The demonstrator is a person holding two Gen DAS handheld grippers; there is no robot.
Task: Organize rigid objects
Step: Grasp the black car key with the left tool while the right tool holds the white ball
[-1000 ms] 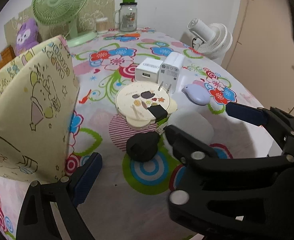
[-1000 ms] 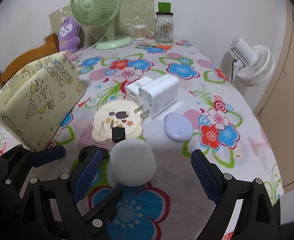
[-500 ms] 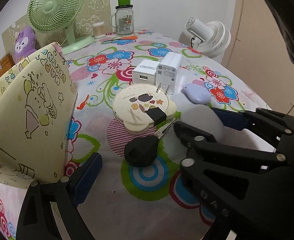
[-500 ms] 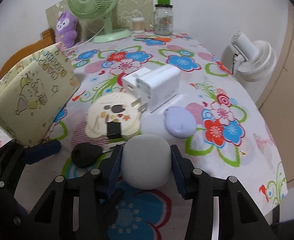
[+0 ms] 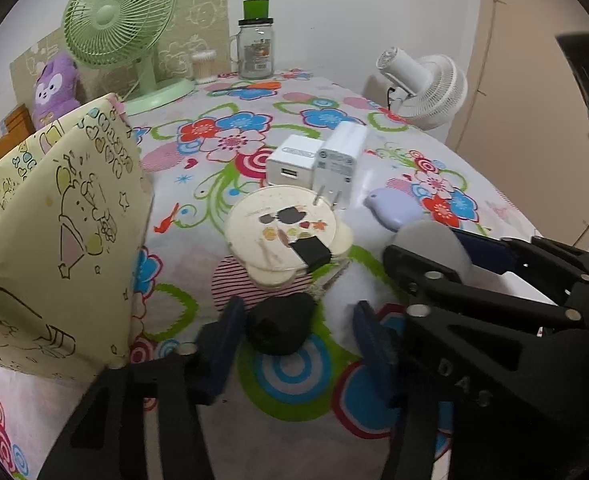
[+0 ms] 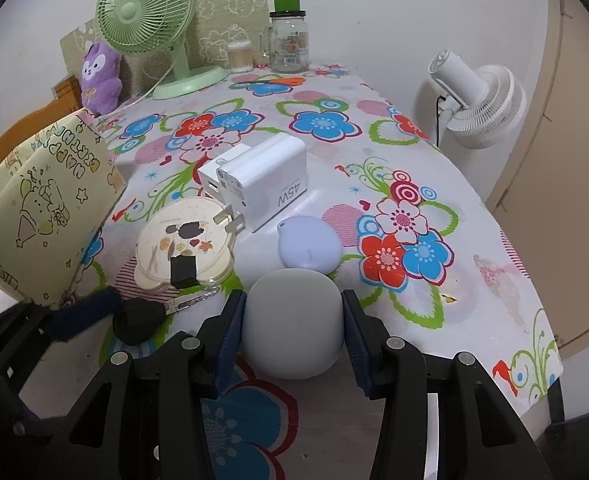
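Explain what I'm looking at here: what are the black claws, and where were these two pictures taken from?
No robot: a person holds two hand grippers, each with a fisheye camera looking along its fingers. The right wrist view shows the right gripper with its blue pads closed against a white rounded case. The left wrist view shows the left gripper open around a black key fob. Also on the floral tablecloth: two white chargers, a round cream box, a lilac pebble-shaped case and a yellow gift bag.

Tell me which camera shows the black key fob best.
The left wrist view: the black key fob sits close and whole between the left gripper fingers. The right wrist view shows it small at the left, partly behind a blue finger pad.
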